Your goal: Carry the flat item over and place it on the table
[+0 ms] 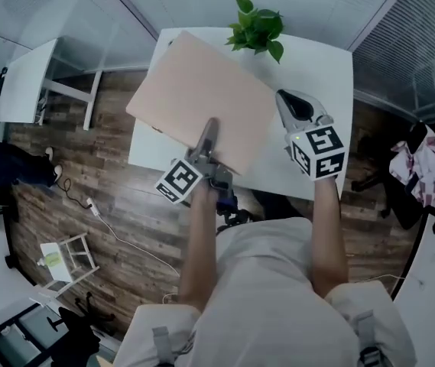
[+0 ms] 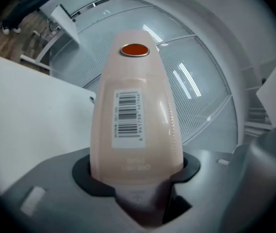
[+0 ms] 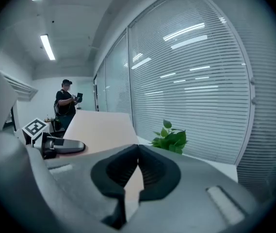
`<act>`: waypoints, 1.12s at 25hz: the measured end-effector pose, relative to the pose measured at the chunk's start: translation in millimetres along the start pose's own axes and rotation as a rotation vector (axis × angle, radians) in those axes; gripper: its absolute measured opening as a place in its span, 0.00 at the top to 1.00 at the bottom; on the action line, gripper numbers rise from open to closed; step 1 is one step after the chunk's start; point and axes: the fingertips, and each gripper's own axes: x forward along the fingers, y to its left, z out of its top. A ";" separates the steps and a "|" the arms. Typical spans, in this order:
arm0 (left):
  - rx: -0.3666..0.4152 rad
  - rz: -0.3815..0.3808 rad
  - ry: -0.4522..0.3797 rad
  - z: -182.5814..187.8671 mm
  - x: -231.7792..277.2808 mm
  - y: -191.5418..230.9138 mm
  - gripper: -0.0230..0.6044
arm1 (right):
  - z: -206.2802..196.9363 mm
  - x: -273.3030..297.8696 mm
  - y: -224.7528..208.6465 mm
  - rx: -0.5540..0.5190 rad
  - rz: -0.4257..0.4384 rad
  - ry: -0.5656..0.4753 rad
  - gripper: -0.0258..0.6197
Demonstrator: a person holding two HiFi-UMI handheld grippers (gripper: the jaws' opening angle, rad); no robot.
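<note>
Left tool [image 1: 210,128] outstretched, on flat item [image 1: 202,90]

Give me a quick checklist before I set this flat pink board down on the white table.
1. Left gripper clamped on the pink board: ok.
2. Right gripper shut with nothing in it, free to help: ok.
3. Board above the white table: ok, though its left corner looks past the table's edge.
4. Plant apart from the board: ok, but close to its far corner.
5. Board already touching the table: cannot tell.
</note>
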 end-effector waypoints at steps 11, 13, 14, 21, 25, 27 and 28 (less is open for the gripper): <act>-0.245 0.062 0.047 -44.4 43.3 49.0 0.51 | -68.2 47.4 -6.8 0.091 0.068 0.182 0.96; -0.272 0.070 0.053 -50.9 48.3 55.7 0.51 | -75.9 55.5 -6.1 0.087 0.080 0.211 0.96; -0.284 0.074 0.058 -54.1 50.4 59.3 0.51 | -79.5 59.8 -5.2 0.075 0.089 0.224 0.96; -0.329 0.113 0.112 -71.2 55.4 82.6 0.51 | -107.7 81.3 -6.6 -0.044 0.118 0.353 0.96; -0.386 0.126 0.100 -74.8 51.1 96.8 0.51 | -117.0 91.9 5.7 -0.001 0.169 0.380 0.96; -0.430 0.127 0.093 -81.6 50.9 102.2 0.51 | -124.2 94.8 12.1 0.005 0.189 0.408 0.96; -0.444 0.124 0.090 -83.9 51.1 103.8 0.51 | -127.5 96.7 16.2 0.003 0.199 0.424 0.96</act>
